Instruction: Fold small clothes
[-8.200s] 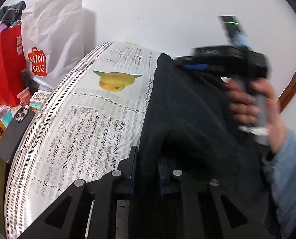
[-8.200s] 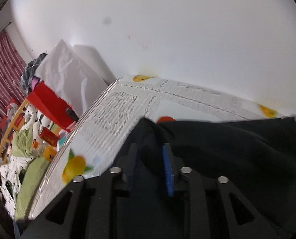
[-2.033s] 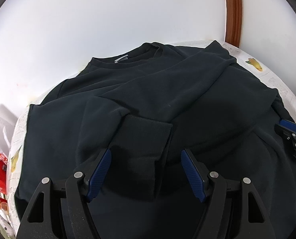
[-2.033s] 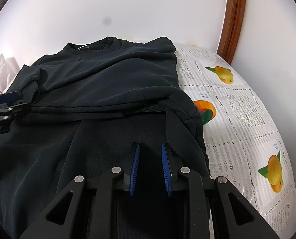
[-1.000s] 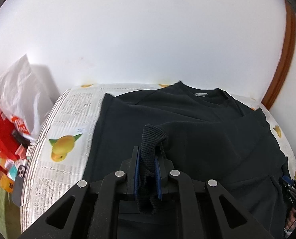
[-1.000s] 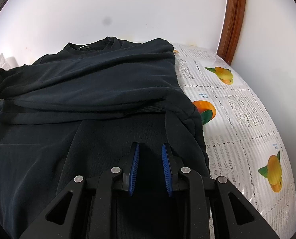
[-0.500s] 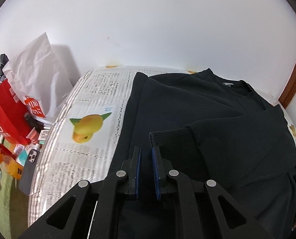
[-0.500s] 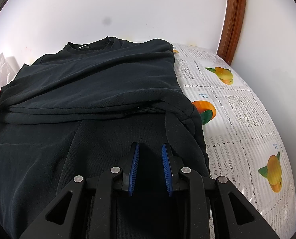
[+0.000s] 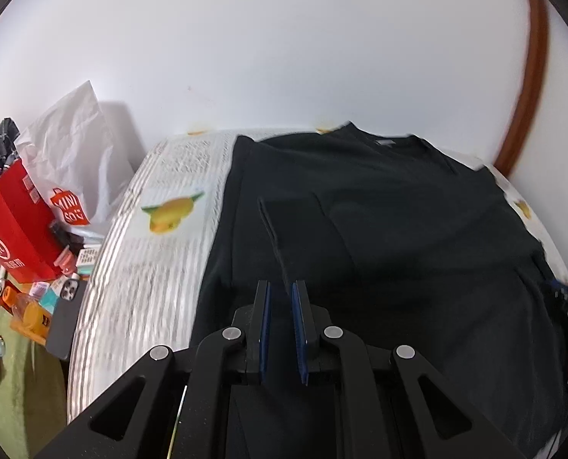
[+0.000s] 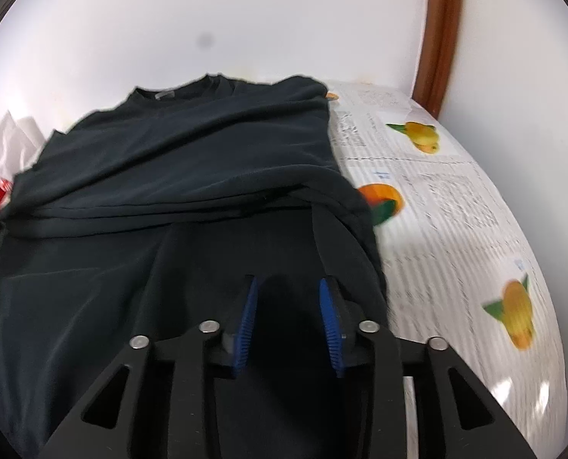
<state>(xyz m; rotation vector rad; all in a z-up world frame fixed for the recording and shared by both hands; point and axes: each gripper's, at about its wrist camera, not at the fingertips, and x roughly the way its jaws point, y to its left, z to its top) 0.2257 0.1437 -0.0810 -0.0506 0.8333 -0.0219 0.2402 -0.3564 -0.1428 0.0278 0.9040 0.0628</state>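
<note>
A black sweatshirt (image 9: 398, 229) lies spread on the fruit-print tablecloth (image 9: 161, 267), neck towards the wall. One sleeve is folded across the body, and its ribbed cuff (image 9: 289, 210) lies flat just ahead of my left gripper (image 9: 282, 294). That gripper is shut on the sleeve's edge, which runs into the narrow gap between its jaws. In the right wrist view the sweatshirt (image 10: 188, 160) shows a folded layer across its middle. My right gripper (image 10: 287, 287) is over the lower right part of the garment. Its jaws are opening, and dark cloth lies loose between the blue pads.
Left of the table stand a red paper bag (image 9: 12, 225), a white shopping bag (image 9: 73, 160), a dark phone (image 9: 64, 313) and small clutter. A brown door frame (image 10: 437, 38) rises at the back right. Bare tablecloth (image 10: 456, 210) shows right of the garment.
The cuff that stood up out of my left jaws a second ago now lies flat ahead of them, and that gripper has moved sideways. My right jaws have spread apart off the cloth.
</note>
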